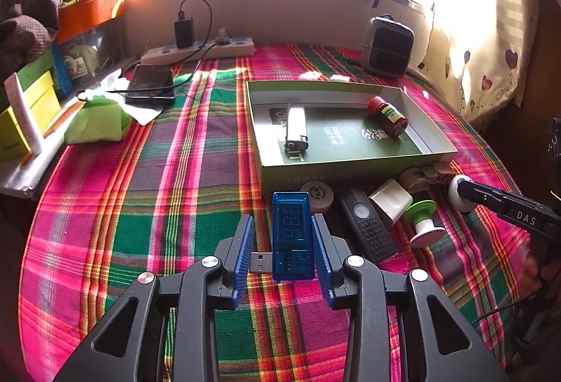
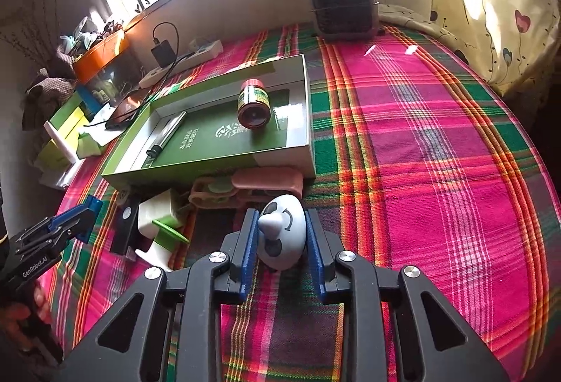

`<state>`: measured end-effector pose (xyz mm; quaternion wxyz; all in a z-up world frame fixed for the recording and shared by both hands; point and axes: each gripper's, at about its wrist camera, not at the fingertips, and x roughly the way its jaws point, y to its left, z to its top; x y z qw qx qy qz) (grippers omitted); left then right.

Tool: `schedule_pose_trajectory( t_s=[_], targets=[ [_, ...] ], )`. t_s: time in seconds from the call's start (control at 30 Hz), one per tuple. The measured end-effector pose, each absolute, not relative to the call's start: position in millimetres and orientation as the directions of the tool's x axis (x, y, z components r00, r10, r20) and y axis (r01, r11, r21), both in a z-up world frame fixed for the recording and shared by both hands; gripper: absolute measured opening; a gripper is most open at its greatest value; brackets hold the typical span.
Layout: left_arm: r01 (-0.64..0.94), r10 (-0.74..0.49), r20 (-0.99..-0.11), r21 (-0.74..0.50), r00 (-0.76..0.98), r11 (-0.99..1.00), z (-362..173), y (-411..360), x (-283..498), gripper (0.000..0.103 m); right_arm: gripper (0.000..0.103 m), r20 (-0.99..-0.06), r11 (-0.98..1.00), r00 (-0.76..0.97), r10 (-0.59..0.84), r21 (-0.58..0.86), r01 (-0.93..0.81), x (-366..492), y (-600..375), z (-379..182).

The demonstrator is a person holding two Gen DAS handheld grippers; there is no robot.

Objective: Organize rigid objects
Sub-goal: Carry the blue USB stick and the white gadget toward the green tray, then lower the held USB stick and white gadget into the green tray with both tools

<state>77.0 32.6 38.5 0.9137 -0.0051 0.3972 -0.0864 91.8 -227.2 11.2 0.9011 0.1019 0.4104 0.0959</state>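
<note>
Two tools engaged: left tool (image 1: 282, 252) gripped the light, stiff USB meter (image 1: 290, 234); right tool (image 2: 282, 250) squeezed a slippery rounded figurine (image 2: 280, 234), box (image 2: 308, 108) at eleven o'clock.

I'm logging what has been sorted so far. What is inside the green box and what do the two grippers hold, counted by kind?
Lighter, in the box: 1
Red-capped bottle, in the box: 1
Blue USB meter, in the left gripper: 1
White face toy, in the right gripper: 1
Total: 4
</note>
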Motion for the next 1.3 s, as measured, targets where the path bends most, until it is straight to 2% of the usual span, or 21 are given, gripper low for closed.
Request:
schedule_pose_trajectory(
  t_s=[0.57,0.97,1.3],
  targets=[
    [0.182,-0.197,-0.694,-0.096,0.693,0.979,68.5,29.7,104.4,0.032,0.027,-0.658,0.950,0.692,0.298,0.275,-0.148,98.4,-218.7,50.5],
    [0.209,-0.243,-0.693,-0.135,0.678,0.969,74.0,18.5,156.2,0.032,0.028,-0.656,0.940,0.673,0.340,0.255,-0.226,141.6,-191.1,62.5],
    [0.215,-0.241,-0.726,-0.130,0.644,0.968,60.5,10.5,197.0,0.032,0.028,-0.692,0.928,0.620,0.371,0.249,-0.277,180.0,-163.8,47.2]
  ],
)
